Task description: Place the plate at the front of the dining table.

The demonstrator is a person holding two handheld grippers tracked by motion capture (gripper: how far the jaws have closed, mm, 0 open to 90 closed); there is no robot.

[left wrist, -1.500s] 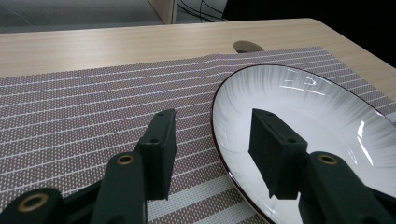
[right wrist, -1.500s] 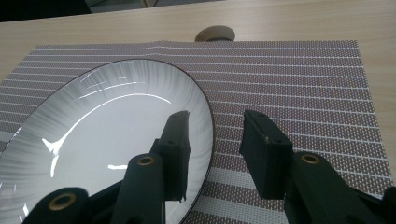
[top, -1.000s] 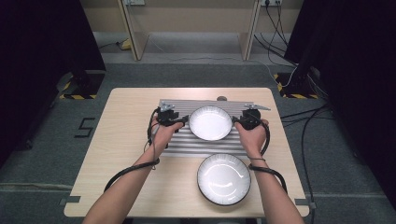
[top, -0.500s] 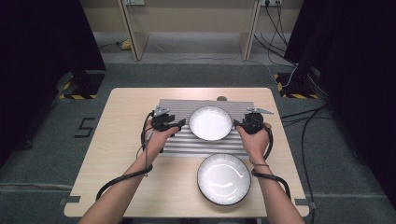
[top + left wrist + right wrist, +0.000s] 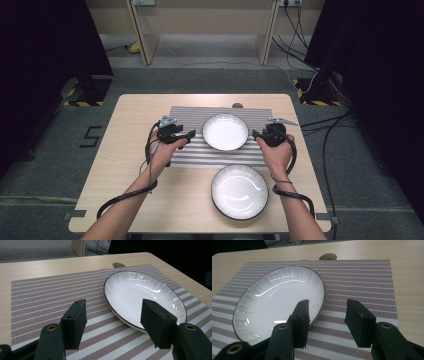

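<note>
A white ribbed plate [image 5: 225,132] with a dark rim lies on the striped placemat [image 5: 190,115]. My left gripper [image 5: 191,135] stands open just left of it, apart from the rim. In the left gripper view the plate [image 5: 140,292] sits ahead to the right of my open left gripper [image 5: 113,315], and the right jaw stands in front of its near rim. My right gripper [image 5: 256,134] is open at the plate's right side. In the right gripper view its left jaw overlaps the plate [image 5: 277,297] and my right gripper [image 5: 328,307] holds nothing.
A second white plate [image 5: 239,191] lies on the bare wooden table [image 5: 125,165] near the front edge, between the person's forearms. A small round disc [image 5: 237,105] sits at the mat's far edge. Cables trail from both grippers.
Both grippers have drawn slightly back toward the person, and the left one has moved a little left of the plate. The plate on the mat has not moved.
</note>
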